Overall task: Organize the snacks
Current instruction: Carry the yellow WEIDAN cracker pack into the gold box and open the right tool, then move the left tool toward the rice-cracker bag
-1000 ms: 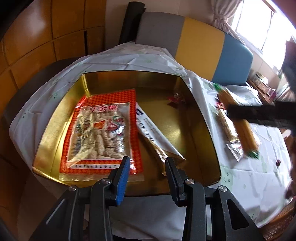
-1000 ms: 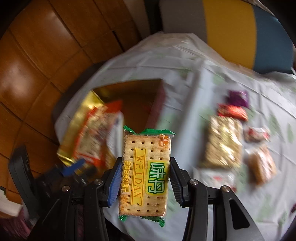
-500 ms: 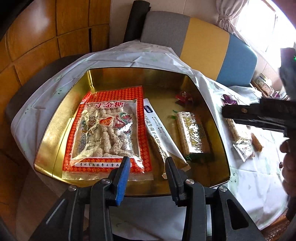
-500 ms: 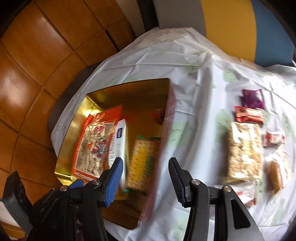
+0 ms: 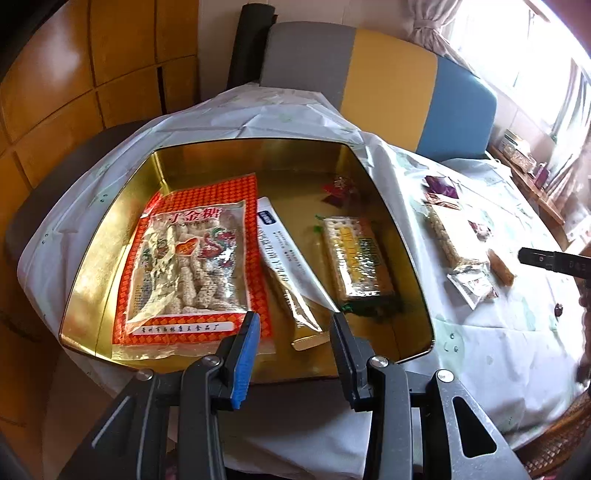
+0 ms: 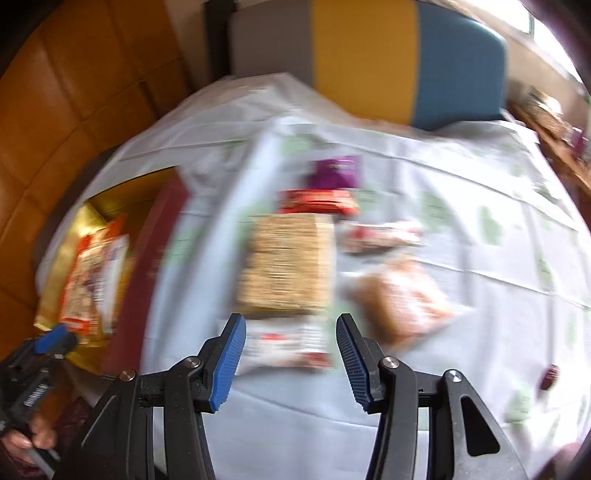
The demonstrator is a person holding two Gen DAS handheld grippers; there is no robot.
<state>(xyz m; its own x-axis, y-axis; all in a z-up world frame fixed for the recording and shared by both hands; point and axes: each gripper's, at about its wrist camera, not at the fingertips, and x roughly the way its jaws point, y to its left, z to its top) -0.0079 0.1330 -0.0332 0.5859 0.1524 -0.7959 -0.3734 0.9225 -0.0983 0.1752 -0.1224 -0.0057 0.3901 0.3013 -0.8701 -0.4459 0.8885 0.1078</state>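
Right tool (image 6: 290, 354) hangs released over the surface (image 6: 461, 206), with the sesame-bar pack (image 6: 286, 264) just ahead (blurred). I judge it stiff, brittle and slick-wrapped, so I'd pinch across its long edges. Left tool (image 5: 293, 349), unclenched, faces the gold tin (image 5: 110, 236).

White tablecloth (image 5: 491, 343); grey-yellow-blue chair back (image 5: 388, 85); wood panel wall (image 5: 92, 74); curtain (image 5: 436, 22).

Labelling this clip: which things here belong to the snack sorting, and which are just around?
Job: gold tin; red candy bag; cracker pack; sesame bar pack; purple packet; left gripper; right gripper.
Around: striped chair; tablecloth.
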